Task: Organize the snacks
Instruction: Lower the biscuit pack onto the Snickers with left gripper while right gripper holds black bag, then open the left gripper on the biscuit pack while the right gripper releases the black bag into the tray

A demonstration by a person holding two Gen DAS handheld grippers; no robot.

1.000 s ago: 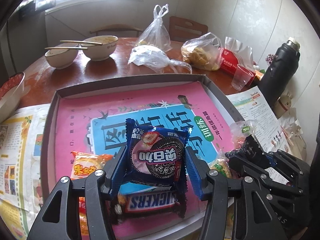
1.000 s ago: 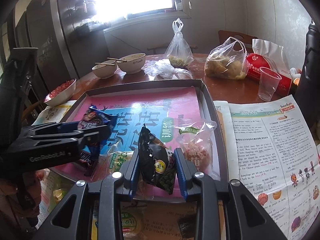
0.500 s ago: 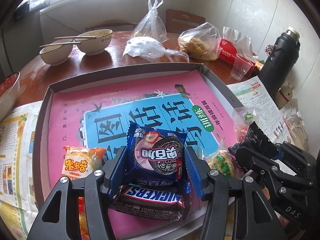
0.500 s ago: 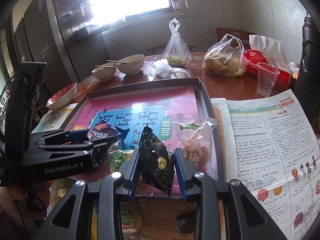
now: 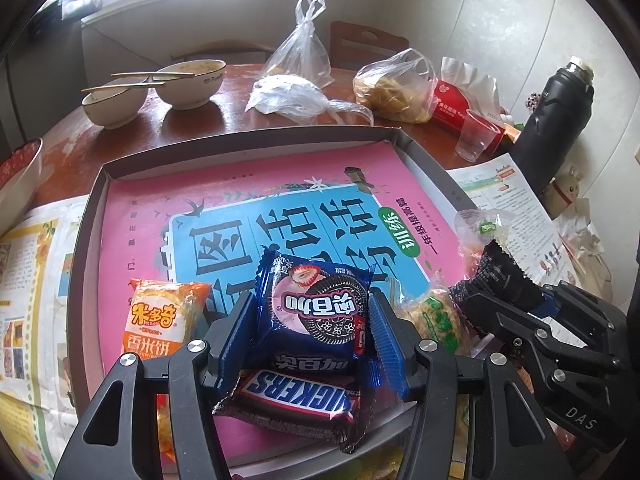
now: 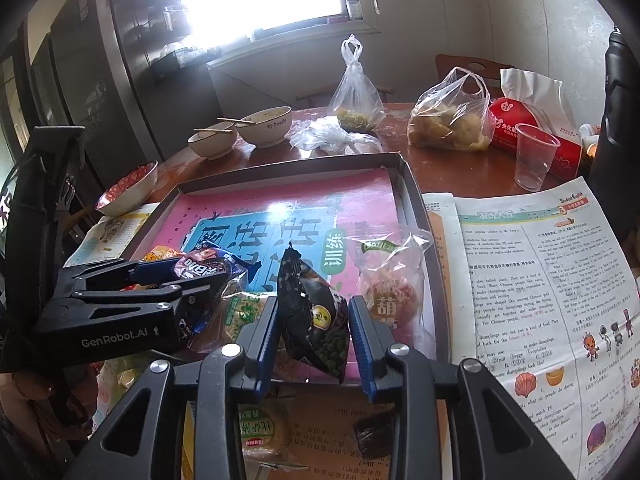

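A shallow grey tray [image 5: 248, 140] lined with a pink and blue sheet lies on the table. My left gripper [image 5: 312, 300] is shut on a blue cookie packet [image 5: 320, 320] above the tray's near edge. A Snickers bar [image 5: 300, 394] lies under it, with an orange rice-cracker packet [image 5: 160, 316] to its left and a green packet [image 5: 436, 316] to its right. My right gripper [image 6: 314, 312] is shut on a black bag of green peas [image 6: 316, 304], over the tray's [image 6: 288, 164] near right part. A clear bag of red snack [image 6: 392, 280] lies beside it.
Behind the tray stand two bowls with chopsticks [image 5: 188, 84], tied plastic bags [image 5: 304, 56], a red tissue pack [image 5: 452, 108] and a clear cup [image 6: 534, 156]. A black flask [image 5: 552, 120] stands at the right. Newspapers [image 6: 540, 280] flank the tray. A bowl of red food [image 6: 128, 188] sits left.
Both grippers keep hold of their packets. The left wrist view has drifted slightly, so more of the Snickers bar shows below the cookie packet. Nothing was let go.
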